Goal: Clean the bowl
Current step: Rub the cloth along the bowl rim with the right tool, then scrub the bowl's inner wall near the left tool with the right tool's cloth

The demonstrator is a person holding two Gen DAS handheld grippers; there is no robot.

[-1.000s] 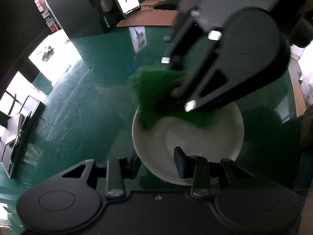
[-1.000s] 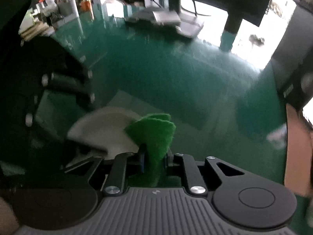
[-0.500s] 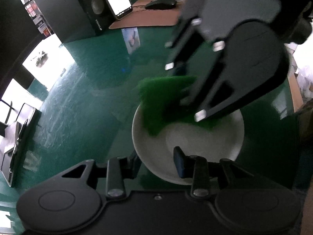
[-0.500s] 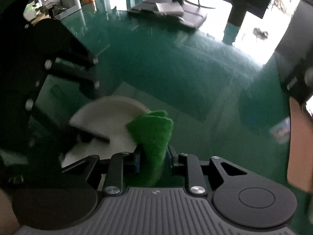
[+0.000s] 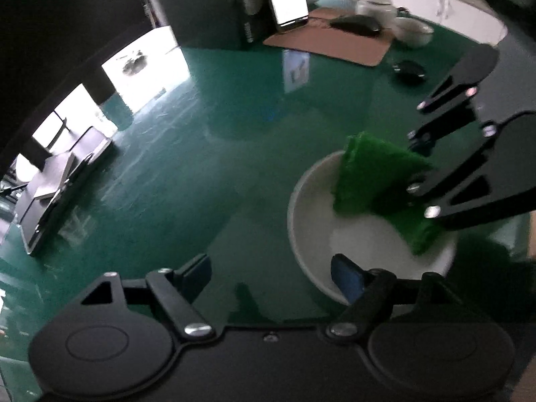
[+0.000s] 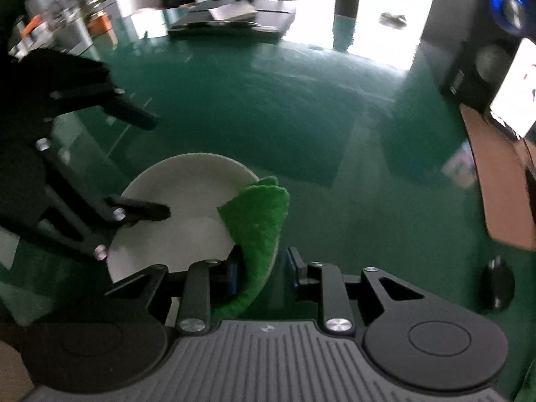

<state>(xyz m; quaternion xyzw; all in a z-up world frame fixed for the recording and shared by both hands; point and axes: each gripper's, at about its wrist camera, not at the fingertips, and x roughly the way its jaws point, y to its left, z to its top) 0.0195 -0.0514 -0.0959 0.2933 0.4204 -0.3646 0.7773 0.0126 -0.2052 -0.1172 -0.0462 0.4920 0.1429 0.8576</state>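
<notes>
The white bowl [image 5: 338, 234] is sitting upright on the glossy green surface [image 5: 201, 167], and the wiping step appears to be under way. The right claw [image 6: 263, 269] is pinching a folded green scouring pad [image 6: 261, 214] between its narrow jaws, which are closing slightly on it; the pad is draping over the bowl's rim on the side nearest that claw, part inside and part out. The left claw [image 5: 271, 278] is opening: its jaws are standing wide, one finger poised over the near rim of the bowl and the other out over the bare surface, with neither pad pressing on the rim. So the bowl seems to be resting free at this moment, not steadied.

The next move probably calls for the left claw either taking a fresh grip on the rim or pulling clear, since a loose bowl is likely to skid on this slick surface once the pad is pushing against its wall. The pad then needs sweeping round the inside.
</notes>
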